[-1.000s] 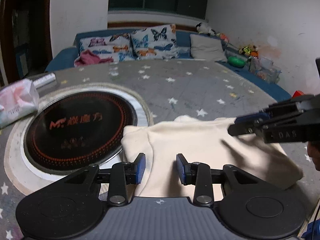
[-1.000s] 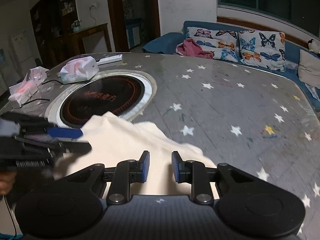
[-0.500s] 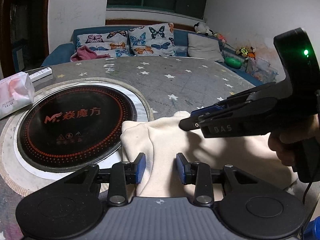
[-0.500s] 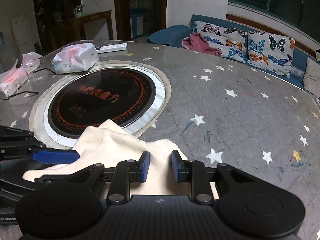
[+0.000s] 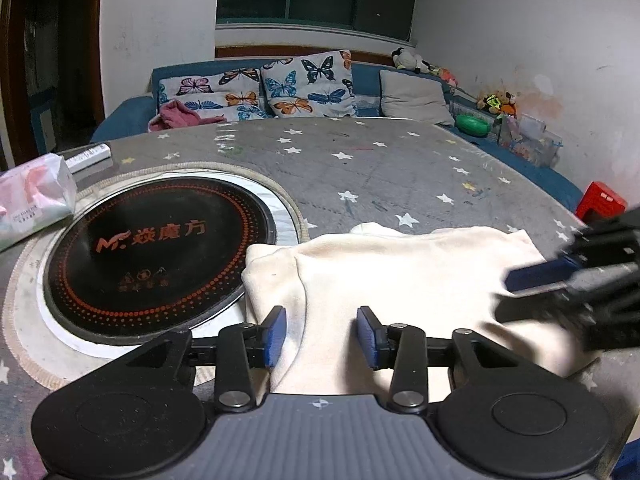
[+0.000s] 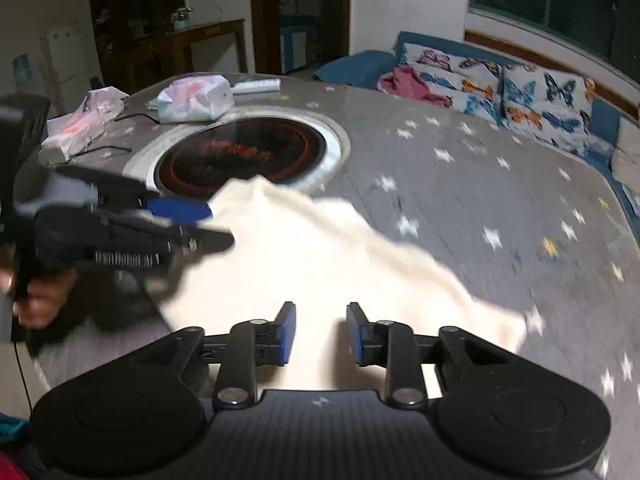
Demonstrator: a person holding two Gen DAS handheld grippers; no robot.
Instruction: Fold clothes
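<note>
since half a second ago the right gripper (image 6: 317, 332) has swung away from over the garment (image 5: 400, 276) to the right edge of the left wrist view, where it shows blurred, and both sets of jaws have widened a little.

the left gripper (image 5: 320, 336) hovers low over the near left part of the cream garment; its jaws are opening, roughly half apart, with a fold of cloth lying in the gap below them but no pad pressing on it. the right gripper's jaws are opening too, narrower than the left's, over the garment's near edge and gripping nothing.

the garment lies folded on the grey star-print tabletop (image 5: 380, 168), its left corner overlapping the rim of the round black cooktop (image 5: 156, 248) set into the tabletop. the cooktop carries orange writing – an "m" logo followed by chinese characters – inside a ring of orange dots, with small warning symbols below that are too small to read.

a soft tissue pack (image 5: 34, 196) sits left of the cooktop; its small print is unreadable. a second pack (image 6: 80, 120) lies further off in the right wrist view. beyond the tabletop, a blue sofa (image 5: 128, 120) holds butterfly cushions (image 5: 308, 84) and a pink cloth (image 5: 180, 114) – a green bowl (image 5: 473, 125) sits further along it.
</note>
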